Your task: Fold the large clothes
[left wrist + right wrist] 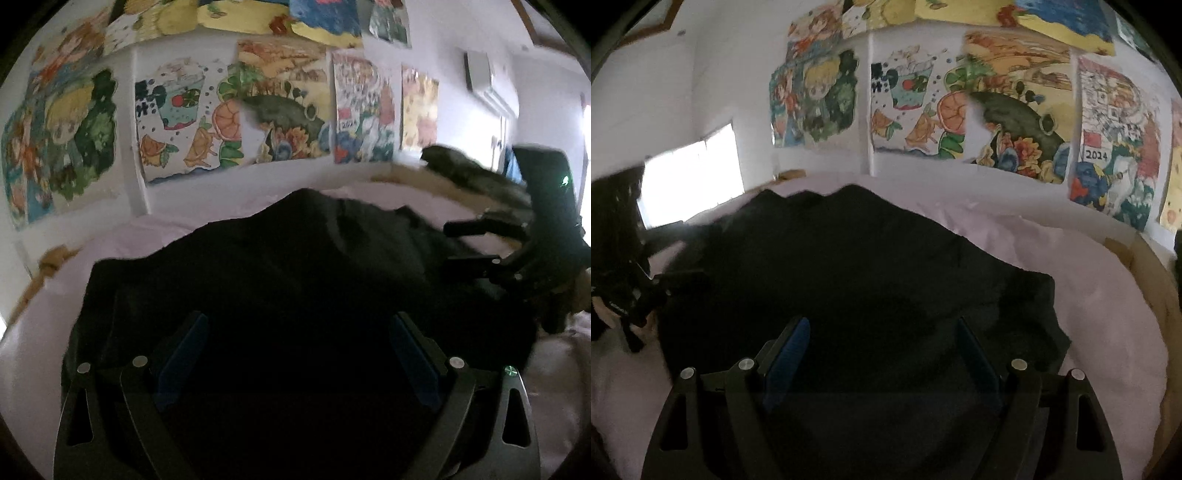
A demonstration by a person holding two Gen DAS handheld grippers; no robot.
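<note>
A large black garment (280, 266) lies spread on a pale pink bed sheet (48, 325); it also shows in the right wrist view (857, 266). My left gripper (295, 332) is open, its blue-padded fingers (184, 354) wide apart just above the near part of the garment. My right gripper (882, 336) is open too, blue pads (790, 350) apart over the garment's near edge. The right gripper shows at the right of the left wrist view (469, 243), jaws apart over the garment. The left gripper shows at the left edge of the right wrist view (676, 277).
The bed's sheet (1089, 314) reaches a white wall covered with colourful drawings (229, 110). A dark bundle (465, 170) lies at the bed's far right edge. A bright window (690, 177) is at the left. A tan bed edge (1156, 288) runs along the right.
</note>
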